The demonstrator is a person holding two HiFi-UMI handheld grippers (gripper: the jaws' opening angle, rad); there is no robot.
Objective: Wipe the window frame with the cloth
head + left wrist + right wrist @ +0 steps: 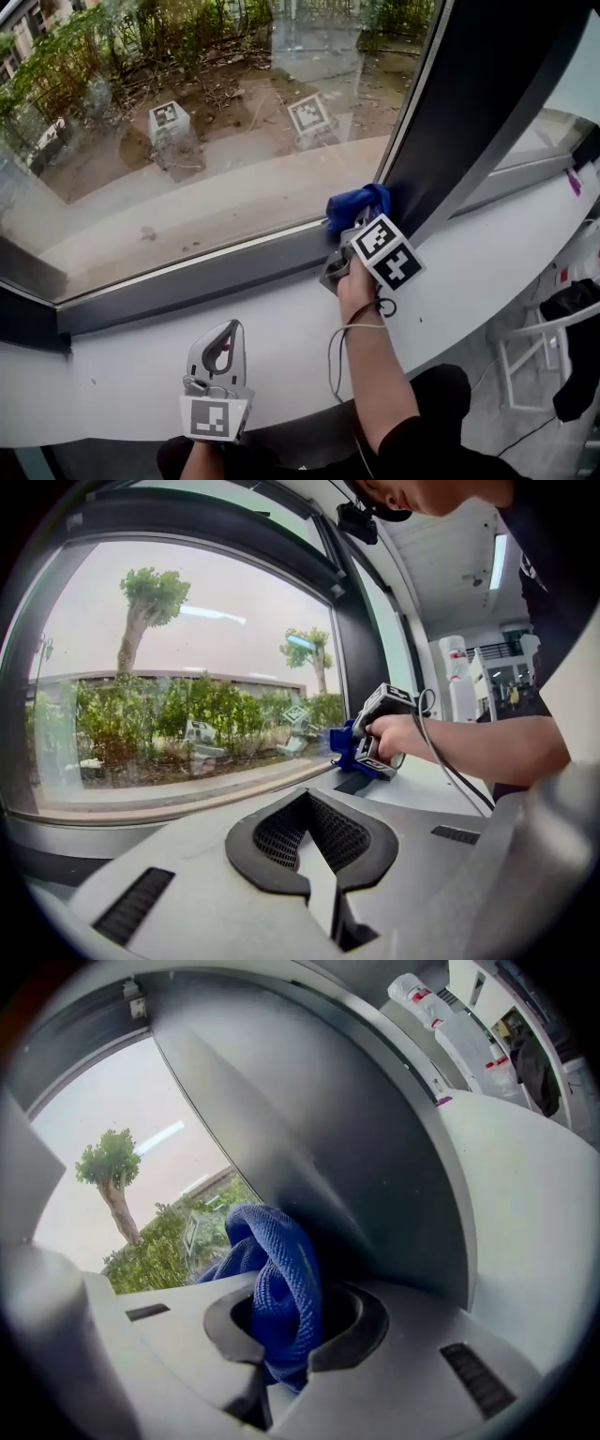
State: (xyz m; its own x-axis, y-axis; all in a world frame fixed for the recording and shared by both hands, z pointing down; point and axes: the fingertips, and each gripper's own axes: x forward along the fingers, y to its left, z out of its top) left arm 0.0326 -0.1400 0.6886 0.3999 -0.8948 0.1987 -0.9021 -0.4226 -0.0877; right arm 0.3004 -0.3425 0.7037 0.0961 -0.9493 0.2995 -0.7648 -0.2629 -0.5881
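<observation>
Window frame [469, 122], cloth [281, 1279] in right tool [281, 1352]

Large glass pane [187, 141] onto shrubs [75, 56] and bare ground [234, 103], curved white sill [469, 272], white chair [503, 370], ceiling strip light [498, 560]

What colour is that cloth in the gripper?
Blue, a bright royal blue. The cloth shows best in the right gripper view.
</observation>
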